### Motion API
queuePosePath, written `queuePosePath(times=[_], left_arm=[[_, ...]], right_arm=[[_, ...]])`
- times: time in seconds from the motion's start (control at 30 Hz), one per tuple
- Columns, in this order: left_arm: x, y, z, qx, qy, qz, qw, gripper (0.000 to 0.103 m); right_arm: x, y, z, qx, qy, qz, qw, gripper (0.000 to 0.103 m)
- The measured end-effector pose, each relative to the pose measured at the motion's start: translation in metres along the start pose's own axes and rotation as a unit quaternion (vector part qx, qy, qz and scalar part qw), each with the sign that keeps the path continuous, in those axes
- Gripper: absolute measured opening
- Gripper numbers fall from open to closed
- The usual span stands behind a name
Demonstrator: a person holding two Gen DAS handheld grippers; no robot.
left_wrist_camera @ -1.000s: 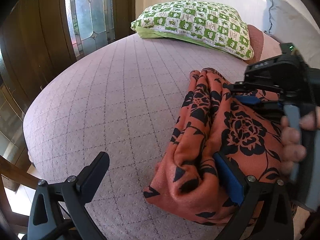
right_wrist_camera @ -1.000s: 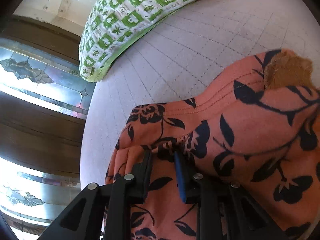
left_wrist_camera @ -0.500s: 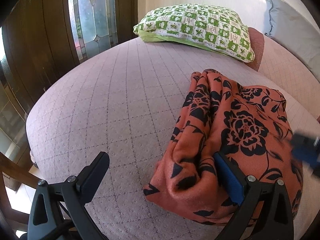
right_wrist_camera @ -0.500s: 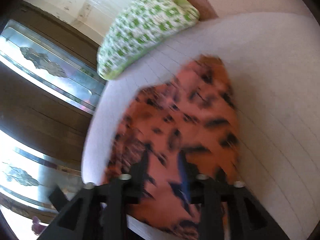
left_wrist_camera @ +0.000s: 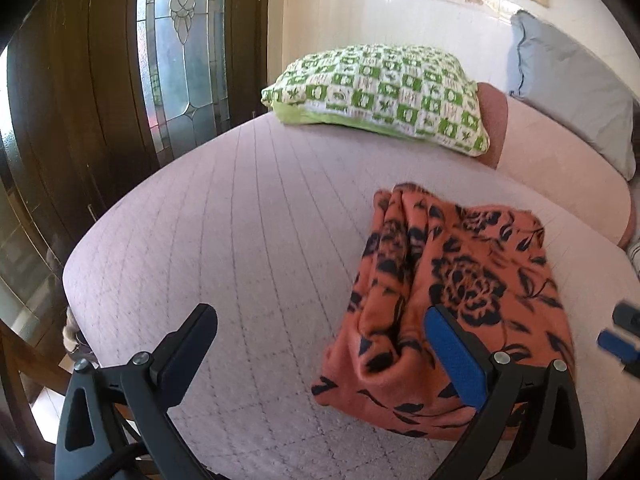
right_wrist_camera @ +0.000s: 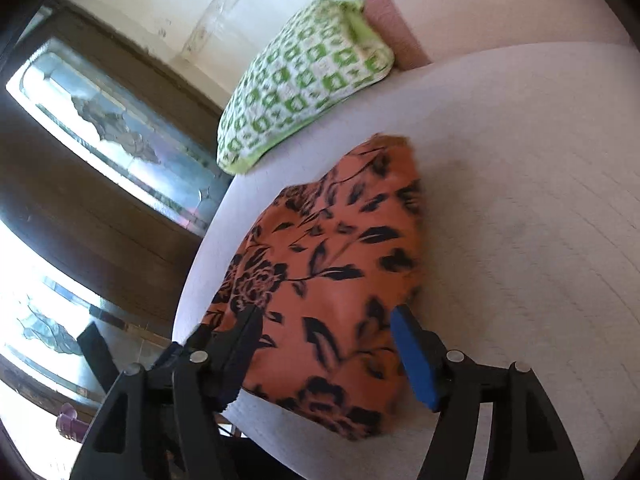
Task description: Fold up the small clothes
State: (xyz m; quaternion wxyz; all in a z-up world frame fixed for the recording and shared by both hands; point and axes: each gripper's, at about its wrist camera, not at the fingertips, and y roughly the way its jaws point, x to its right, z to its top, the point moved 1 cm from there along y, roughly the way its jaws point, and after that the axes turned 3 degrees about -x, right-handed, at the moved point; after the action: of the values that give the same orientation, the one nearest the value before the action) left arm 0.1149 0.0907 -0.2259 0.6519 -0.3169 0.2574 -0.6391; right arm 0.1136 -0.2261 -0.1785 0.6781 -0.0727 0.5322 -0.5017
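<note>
An orange garment with black flowers (left_wrist_camera: 448,300) lies folded in a compact bundle on the pink quilted bed (left_wrist_camera: 240,240). My left gripper (left_wrist_camera: 320,344) is open above the bed, its right finger over the bundle's near edge, holding nothing. The right gripper shows at the right edge of the left wrist view (left_wrist_camera: 624,336). In the right wrist view the garment (right_wrist_camera: 332,280) lies below my right gripper (right_wrist_camera: 324,336), which is open and empty above its near end.
A green-and-white checked pillow (left_wrist_camera: 380,92) lies at the far end of the bed. A grey pillow (left_wrist_camera: 572,92) leans at the back right. A wooden door with stained glass (left_wrist_camera: 176,40) stands left of the bed. The bed edge (left_wrist_camera: 80,280) curves near left.
My right gripper let go of the garment, opened and pulled back and up. The left gripper rose slightly. The garment now lies loose on the bed.
</note>
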Motion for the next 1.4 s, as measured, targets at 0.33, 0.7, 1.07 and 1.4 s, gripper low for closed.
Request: queuePosePath(times=[0.33,0.7,1.07,1.4], left_arm=[[0.031,-0.008,0.058,0.066,0.085,0.031,0.9937,0.103],[0.032,0.016,0.056,0.036,0.084,0.031,0.9953,0.103],[0.013,0.023,0.059,0.019,0.058,0.022,0.9979,0.103],[-0.002,0.044,0.067,-0.059,0.045,-0.078,0.9942,0.103]], right_arm=[[0.044,0.001,0.0,-0.001,0.076,0.061,0.995,0.073],[0.045,0.013,0.011,-0.009,0.07,0.073,0.995,0.073],[0.039,0.031,0.009,-0.028,0.063,0.075,0.995,0.073],[0.046,0.036,0.016,-0.027,0.077,0.086,0.993,0.073]])
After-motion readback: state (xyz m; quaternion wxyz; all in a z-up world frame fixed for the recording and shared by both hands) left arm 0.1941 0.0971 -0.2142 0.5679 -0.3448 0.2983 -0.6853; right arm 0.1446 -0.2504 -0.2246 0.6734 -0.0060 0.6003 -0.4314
